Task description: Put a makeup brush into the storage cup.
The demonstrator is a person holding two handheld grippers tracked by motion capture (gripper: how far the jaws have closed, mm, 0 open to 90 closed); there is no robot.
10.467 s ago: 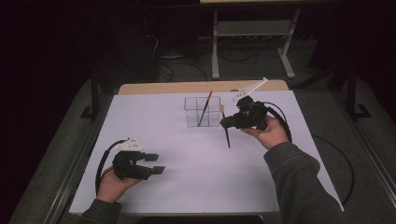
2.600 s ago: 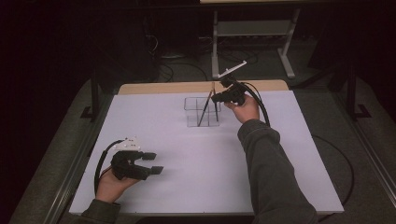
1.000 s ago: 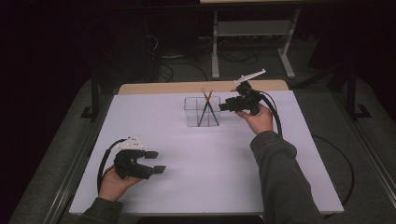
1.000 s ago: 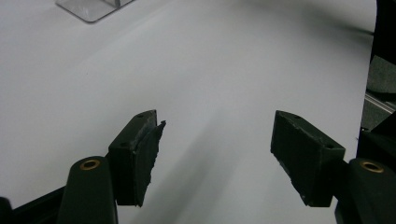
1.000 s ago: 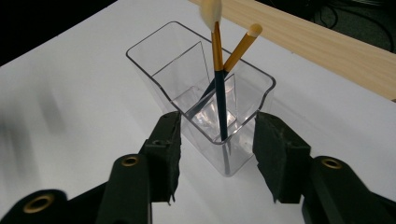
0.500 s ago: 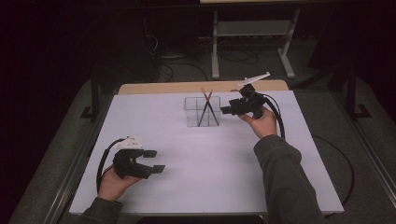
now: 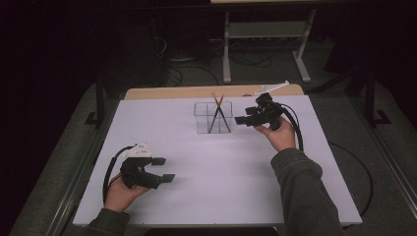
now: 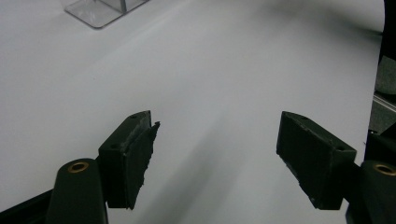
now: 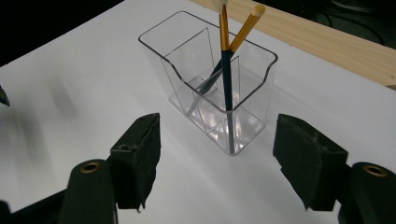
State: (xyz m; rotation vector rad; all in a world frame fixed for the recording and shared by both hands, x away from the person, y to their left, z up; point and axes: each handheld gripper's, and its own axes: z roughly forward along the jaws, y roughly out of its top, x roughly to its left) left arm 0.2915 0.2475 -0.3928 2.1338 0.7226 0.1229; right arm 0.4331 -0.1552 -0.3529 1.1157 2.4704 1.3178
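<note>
A clear plastic holder (image 7: 202, 123) stands at the back middle of the white table. Two pencils (image 7: 216, 110) lean crossed inside it, orange ends up. My right gripper (image 7: 242, 119) hovers just right of the holder, open. Its jaws have just been opening, and nothing is between them. In the right gripper view the holder (image 9: 252, 77) and the pencils (image 9: 225, 60) lie a little beyond the open right gripper (image 9: 217, 163). My left gripper (image 7: 163, 169) rests at the front left, open, its jaws having just widened further over bare table. The left gripper (image 8: 217, 163) is empty.
A bare wooden strip (image 7: 167, 92) runs along the table's back edge. Behind it on the dark floor are cables (image 7: 182, 64) and a metal stand (image 7: 265, 29). A corner of the holder (image 8: 100, 9) shows far ahead of the left jaws.
The right gripper carried a dark pencil to the holder, left it crossed with the first, then drew back right with wider jaws. The left hand stayed put.
</note>
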